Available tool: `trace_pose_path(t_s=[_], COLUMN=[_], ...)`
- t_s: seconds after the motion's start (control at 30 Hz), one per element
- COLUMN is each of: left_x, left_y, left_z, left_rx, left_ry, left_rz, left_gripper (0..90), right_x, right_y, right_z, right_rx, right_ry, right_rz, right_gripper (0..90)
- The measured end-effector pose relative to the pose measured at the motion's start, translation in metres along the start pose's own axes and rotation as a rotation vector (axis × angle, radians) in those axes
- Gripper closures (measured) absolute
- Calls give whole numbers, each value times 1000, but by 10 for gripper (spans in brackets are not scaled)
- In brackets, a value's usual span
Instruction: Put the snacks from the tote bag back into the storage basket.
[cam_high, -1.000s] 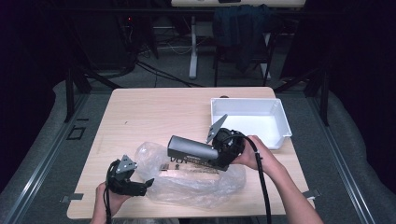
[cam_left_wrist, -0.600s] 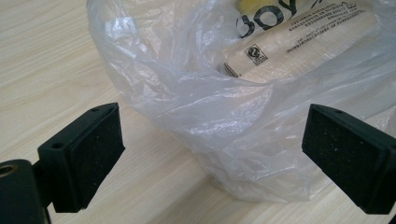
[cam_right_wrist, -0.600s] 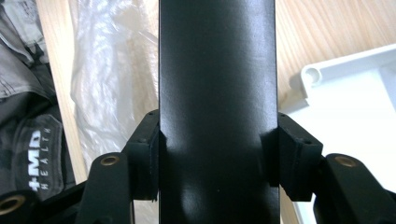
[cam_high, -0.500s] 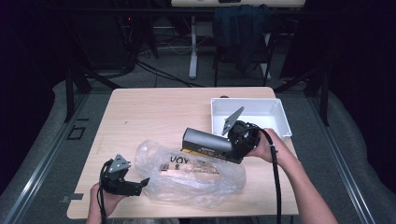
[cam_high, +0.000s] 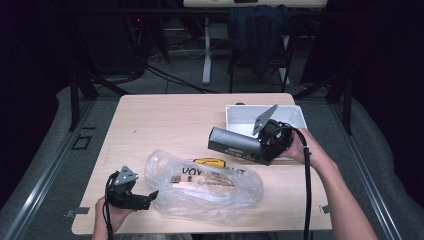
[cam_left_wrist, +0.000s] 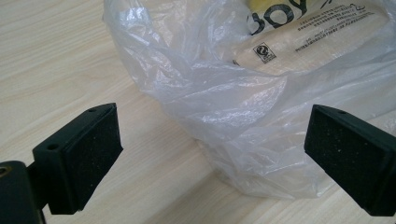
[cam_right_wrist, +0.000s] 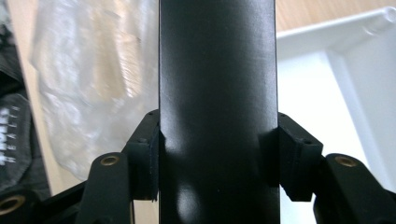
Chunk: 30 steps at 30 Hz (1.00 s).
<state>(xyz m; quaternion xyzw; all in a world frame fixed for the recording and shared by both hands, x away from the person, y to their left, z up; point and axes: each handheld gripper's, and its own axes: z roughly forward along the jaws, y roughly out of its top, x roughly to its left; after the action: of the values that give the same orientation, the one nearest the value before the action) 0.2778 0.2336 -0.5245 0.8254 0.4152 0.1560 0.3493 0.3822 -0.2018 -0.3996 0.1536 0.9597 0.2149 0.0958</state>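
My right gripper (cam_high: 264, 146) is shut on a long black box (cam_high: 234, 142) and holds it level above the table, between the clear plastic bag (cam_high: 205, 189) and the white tray (cam_high: 296, 116). In the right gripper view the black box (cam_right_wrist: 217, 84) rises between the two pads, which press its sides. The bag holds a printed paper package (cam_high: 207, 179). My left gripper (cam_high: 148, 196) stands open at the bag's left end. In the left gripper view the bag's (cam_left_wrist: 224, 98) crumpled end lies between and ahead of the spread pads (cam_left_wrist: 79, 154), touching neither.
The tray (cam_right_wrist: 341, 88) sits at the table's right side, and what shows of it is bare. A yellow item (cam_high: 210, 162) peeks out behind the bag. Bare wood (cam_high: 165, 120) covers the table's far left half. Dark stands and cables lie beyond the far edge.
My right gripper has carried the black box up and to the right, off the bag and toward the tray. The left gripper has barely shifted.
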Motion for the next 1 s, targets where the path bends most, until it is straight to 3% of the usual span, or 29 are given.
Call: trace_pose_path(t_s=[0.4, 0.47, 1.0], left_x=[5, 7, 11], left_y=[-5, -6, -8], left_z=[-5, -5, -5], left_rx=[-3, -5, -3], left_ry=[7, 13, 23], left_rz=[-19, -27, -34], left_gripper=[36, 36, 36], right_x=[-33, -43, -78], right_y=[-31, -38, -64], right_z=[-8, -7, 32], right_rx=[-21, 0, 71], right_ry=[-55, -59, -54], right_rz=[1, -2, 43], right_gripper=[423, 423, 423])
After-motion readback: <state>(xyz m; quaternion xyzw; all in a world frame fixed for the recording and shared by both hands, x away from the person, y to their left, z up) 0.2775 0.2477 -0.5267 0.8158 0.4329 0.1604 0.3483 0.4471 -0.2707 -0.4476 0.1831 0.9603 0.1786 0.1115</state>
